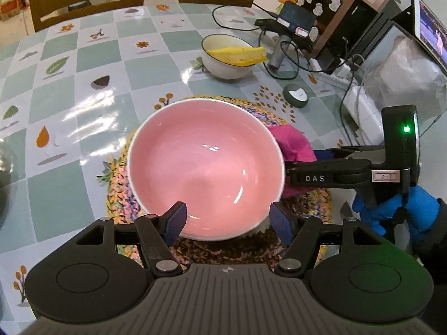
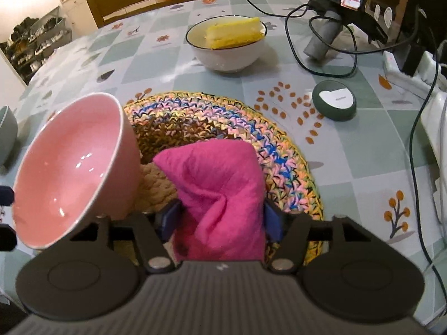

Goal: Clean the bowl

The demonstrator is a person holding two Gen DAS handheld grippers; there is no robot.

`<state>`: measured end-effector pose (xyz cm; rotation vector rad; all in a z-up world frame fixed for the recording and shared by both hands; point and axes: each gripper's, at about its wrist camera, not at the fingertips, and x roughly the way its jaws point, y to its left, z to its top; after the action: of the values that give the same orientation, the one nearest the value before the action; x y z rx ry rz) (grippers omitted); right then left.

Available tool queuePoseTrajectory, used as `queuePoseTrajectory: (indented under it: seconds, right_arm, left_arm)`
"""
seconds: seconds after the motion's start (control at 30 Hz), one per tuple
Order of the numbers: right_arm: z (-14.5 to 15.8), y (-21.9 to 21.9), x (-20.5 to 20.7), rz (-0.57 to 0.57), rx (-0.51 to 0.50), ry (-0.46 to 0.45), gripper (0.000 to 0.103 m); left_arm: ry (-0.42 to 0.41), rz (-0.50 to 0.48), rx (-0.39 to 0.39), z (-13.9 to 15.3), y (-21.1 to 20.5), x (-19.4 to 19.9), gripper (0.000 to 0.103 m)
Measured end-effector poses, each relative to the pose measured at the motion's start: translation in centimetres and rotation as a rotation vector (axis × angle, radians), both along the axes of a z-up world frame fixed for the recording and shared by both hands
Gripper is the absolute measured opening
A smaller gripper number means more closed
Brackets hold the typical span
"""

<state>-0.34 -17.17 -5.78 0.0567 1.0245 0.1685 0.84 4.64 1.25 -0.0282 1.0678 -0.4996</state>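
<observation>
Checkered counter (image 1: 69, 64): I see L fingers (image 1: 228, 223) clamping tilted pink bowl (image 1: 206, 164) rim, R fingers (image 2: 220, 220) gripping pink cloth (image 2: 223, 195) over woven mat (image 2: 223, 117).

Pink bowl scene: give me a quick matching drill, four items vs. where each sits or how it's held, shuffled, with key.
Items:
1. pink bowl
2. magenta cloth
3. yellow sponge
4. green puck

Places:
A. inside the white bowl
B. tilted, rim between the left hand-held gripper fingers
C. alone on the tablecloth, beside the woven mat
D. between the right hand-held gripper fingers

Pairs: 1-B, 2-D, 3-A, 4-C
</observation>
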Motion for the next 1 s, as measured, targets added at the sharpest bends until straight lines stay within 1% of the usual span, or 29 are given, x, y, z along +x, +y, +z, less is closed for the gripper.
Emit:
queuePoseTrajectory:
  seconds: [0.17,0.23,0.27,0.4,0.6,0.77,1.0]
  right_arm:
    - [0.5,0.1,-0.6,0.011,-0.021,-0.013,0.073]
    - [0.7,0.1,-0.8,0.01,-0.02,-0.019,0.078]
    - [0.9,0.1,-1.1,0.007,-0.023,-0.024,0.079]
    - [1.7,0.0,-2.0,-0.009,-0.02,-0.032,0.079]
    - [3.3,0.3,-3.3,-0.036,-0.013,-0.057,0.08]
    - [4.7,0.7,-4.4,-0.054,-0.018,-0.077,0.083]
    - [5.9,1.0,-5.5,-0.067,-0.018,-0.08,0.09]
  left_arm:
    - [-0.017,0.007,0.019,0.0,-0.1,0.0,0.068]
    - [-0.02,0.008,0.03,-0.1,-0.3,0.1,0.068]
    - [-0.019,0.009,0.035,-0.1,-0.4,0.1,0.068]
    - [-0.021,0.02,0.056,-0.3,-0.5,0.2,0.068]
    - [-0.037,0.033,0.065,-0.3,-0.6,0.2,0.068]
    - [-0.06,0.026,0.073,-0.1,-0.9,-0.1,0.068]
    - [-0.061,0.027,0.067,0.2,-0.8,-0.5,0.068]
